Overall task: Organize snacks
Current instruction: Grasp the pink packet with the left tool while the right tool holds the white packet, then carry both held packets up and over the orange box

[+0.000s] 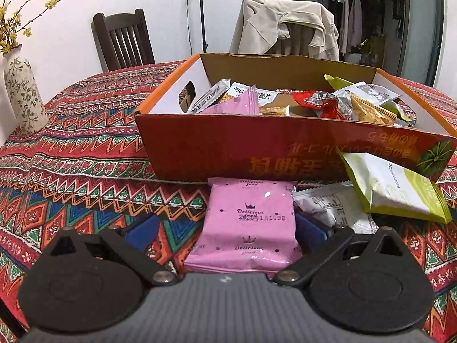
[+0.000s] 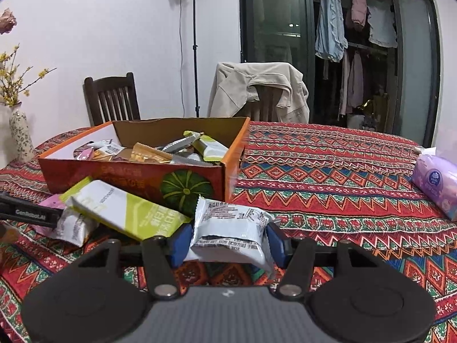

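In the left wrist view our left gripper (image 1: 227,230) stands wide around a pink snack pack (image 1: 248,225): the right finger (image 1: 310,230) looks close against the pack's edge, the left one sits apart w/ bare cloth between, so no squeeze yet. The pack lies flat on the patterned tablecloth (image 1: 85,177), center-bottom of frame, long axis running away from us toward the cardboard box (image 1: 257,148), its far end just at the box's front wall. Right of it lie a white pack (image 1: 337,208) and a green-and-white pack (image 1: 394,188) that leans on the box wall. The box is open on top w/ assorted snacks inside.

In the right wrist view our right gripper (image 2: 227,243) is at about half width, clamped on a white snack pack (image 2: 231,228), both blue pads pressing its sides. That pack sits center-bottom, long axis across the frame, left to right, raised off the cloth and tilted up a bit toward the box (image 2: 137,177). Left of it the green-and-white pack (image 2: 128,211) lies diagonally. A tissue pack (image 2: 437,183) sits far right; vase (image 2: 20,140) far left.
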`<state>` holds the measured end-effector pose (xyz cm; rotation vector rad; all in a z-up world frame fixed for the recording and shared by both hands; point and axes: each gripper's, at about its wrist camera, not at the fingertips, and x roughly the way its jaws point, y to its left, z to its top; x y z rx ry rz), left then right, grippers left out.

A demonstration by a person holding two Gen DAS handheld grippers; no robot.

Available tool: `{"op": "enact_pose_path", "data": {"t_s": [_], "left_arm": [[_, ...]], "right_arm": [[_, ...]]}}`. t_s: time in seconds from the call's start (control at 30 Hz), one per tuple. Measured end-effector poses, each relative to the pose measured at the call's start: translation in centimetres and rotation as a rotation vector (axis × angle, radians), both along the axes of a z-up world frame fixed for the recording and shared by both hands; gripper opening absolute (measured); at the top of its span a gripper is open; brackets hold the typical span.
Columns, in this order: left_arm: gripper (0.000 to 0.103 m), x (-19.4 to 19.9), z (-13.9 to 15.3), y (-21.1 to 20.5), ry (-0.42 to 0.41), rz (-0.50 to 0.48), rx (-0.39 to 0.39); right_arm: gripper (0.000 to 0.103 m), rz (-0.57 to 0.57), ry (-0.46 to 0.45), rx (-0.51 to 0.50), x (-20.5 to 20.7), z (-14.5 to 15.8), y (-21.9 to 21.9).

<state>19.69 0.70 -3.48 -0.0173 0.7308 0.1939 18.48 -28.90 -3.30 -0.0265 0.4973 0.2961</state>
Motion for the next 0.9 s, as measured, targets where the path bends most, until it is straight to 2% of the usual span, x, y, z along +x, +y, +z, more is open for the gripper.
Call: {"op": "enact_pose_path", "data": {"t_s": [0.03,0.07,0.1,0.13,0.3,0.57,0.9], "left_arm": [[0.095,0.0,0.0,0.1,-0.001,-0.006,-0.011],[0.084,-0.1,0.1,0.2,-0.005,-0.018,-0.032],[0.067,-0.3,0.3,0.1,-0.012,-0.032,-0.036],[0.063,-0.5,0.5,-0.2,-0.018,-0.041,-0.028],[0.063,-1.3,0.8,-0.6,-0.040,-0.047,-0.034],[0.063,-4.8,2.7,-0.2,-0.138,-0.042,-0.042],[0.063,-7.0,4.4,0.4,-0.195,-0.054,-0.079]], "right_arm": [[0.057,0.002,0.001,0.001,0.0,0.0,0.0],[0.057,0.003,0.003,0.004,0.1,0.0,0.0],[0.057,0.003,0.005,0.005,0.1,0.0,0.0],[0.057,0.003,0.006,0.007,0.2,0.0,0.0],[0.057,0.017,-0.004,0.031,0.1,0.1,-0.2],[0.056,0.038,-0.038,0.050,-0.4,0.3,-0.2],[0.056,0.117,-0.143,0.017,-2.2,2.1,1.4]]}}
